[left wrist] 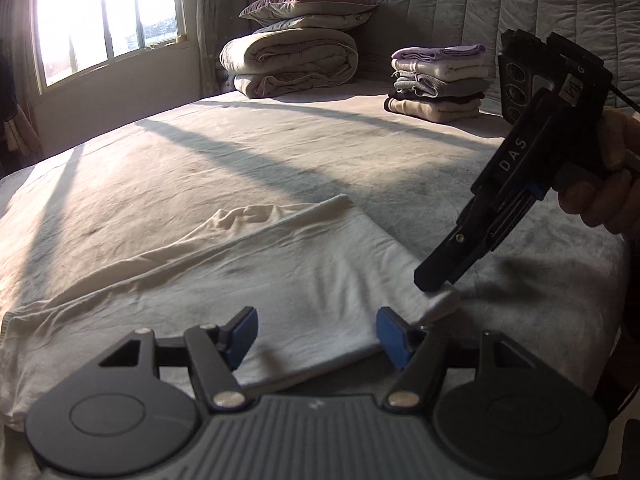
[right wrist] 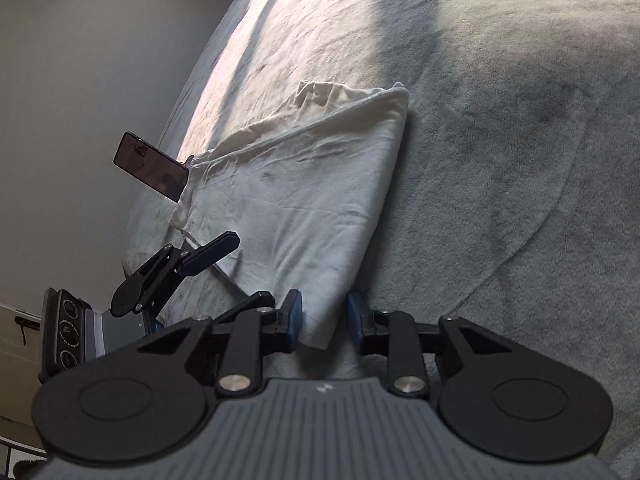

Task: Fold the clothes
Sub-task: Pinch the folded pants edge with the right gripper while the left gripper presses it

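Note:
A white garment [left wrist: 240,280] lies folded lengthwise into a long strip on the grey bed [left wrist: 240,152]. My left gripper [left wrist: 318,332] is open, its blue pads wide apart over the strip's near edge and touching nothing. My right gripper [left wrist: 430,286], held by a hand [left wrist: 612,192], points steeply down at the strip's near right corner and pinches it into a small raised lump. In the right wrist view the garment [right wrist: 300,184] runs away from my right gripper [right wrist: 324,320], whose pads sit close on either side of that corner. The left gripper [right wrist: 236,276] stands open at the strip's left edge.
A stack of folded clothes [left wrist: 438,80] sits by the quilted headboard [left wrist: 480,8]. Rolled duvets topped with pillows [left wrist: 292,60] lie beside it, below a bright window [left wrist: 108,12]. A dark phone [right wrist: 152,166] is propped at the bed's left edge. Grey bedspread [right wrist: 480,160] stretches to the right.

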The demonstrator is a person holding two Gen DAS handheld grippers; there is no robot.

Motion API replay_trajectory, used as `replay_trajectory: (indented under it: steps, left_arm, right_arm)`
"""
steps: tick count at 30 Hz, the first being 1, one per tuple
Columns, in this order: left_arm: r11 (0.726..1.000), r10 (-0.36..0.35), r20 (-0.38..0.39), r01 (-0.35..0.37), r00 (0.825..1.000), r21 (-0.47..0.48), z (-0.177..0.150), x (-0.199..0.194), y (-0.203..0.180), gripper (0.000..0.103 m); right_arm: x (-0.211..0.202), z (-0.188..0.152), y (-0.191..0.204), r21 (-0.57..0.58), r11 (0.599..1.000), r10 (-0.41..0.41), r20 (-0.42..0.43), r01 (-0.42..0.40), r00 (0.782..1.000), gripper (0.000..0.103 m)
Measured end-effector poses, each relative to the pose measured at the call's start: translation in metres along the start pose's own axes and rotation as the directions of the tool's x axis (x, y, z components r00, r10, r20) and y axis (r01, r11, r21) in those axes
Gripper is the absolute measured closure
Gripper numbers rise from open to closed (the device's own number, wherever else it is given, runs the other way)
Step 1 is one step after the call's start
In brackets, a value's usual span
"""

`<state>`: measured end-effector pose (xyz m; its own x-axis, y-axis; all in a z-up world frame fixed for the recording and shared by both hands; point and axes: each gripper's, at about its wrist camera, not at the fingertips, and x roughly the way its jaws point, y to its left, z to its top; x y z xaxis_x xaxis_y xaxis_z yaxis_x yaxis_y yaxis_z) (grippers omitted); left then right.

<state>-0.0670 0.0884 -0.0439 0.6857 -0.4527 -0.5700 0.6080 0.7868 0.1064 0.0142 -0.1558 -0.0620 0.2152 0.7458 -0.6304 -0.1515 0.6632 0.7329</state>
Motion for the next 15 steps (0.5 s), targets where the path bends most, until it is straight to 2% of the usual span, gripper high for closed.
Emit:
replay_trajectory:
  steps: [6, 10, 11, 12, 15]
  left_arm:
    - [0.988, -0.077, 0.034, 0.072, 0.996, 0.135, 0.008, -0.001, -0.041, 0.036]
    - [0.977, -0.043, 0.045, 0.032, 0.998, 0.212, 0.011, 0.008, -0.062, 0.038]
    - [0.976, -0.022, 0.036, 0.014, 0.999, 0.219, 0.011, 0.012, -0.066, 0.046]
    - [0.975, 0.002, 0.022, -0.007, 1.0, 0.221, 0.012, 0.017, -0.068, 0.059]
    - [0.971, 0.071, -0.01, -0.066, 0.997, 0.229, 0.013, 0.029, -0.073, 0.074]
  right_arm:
    - [-0.009, 0.004, 0.0, 0.029, 0.998, 0.047, 0.015, -0.048, 0.999, 0.096]
    - [-0.015, 0.009, 0.004, 0.03, 0.996, 0.08, 0.025, -0.08, 0.997, 0.096]
    - [-0.015, 0.01, 0.005, 0.029, 0.996, 0.083, 0.023, -0.084, 0.996, 0.096]
    - [-0.015, 0.011, 0.006, 0.028, 0.996, 0.086, 0.022, -0.087, 0.996, 0.096]
    - [-0.013, 0.013, 0.004, 0.036, 0.995, 0.091, 0.031, -0.092, 0.995, 0.096]
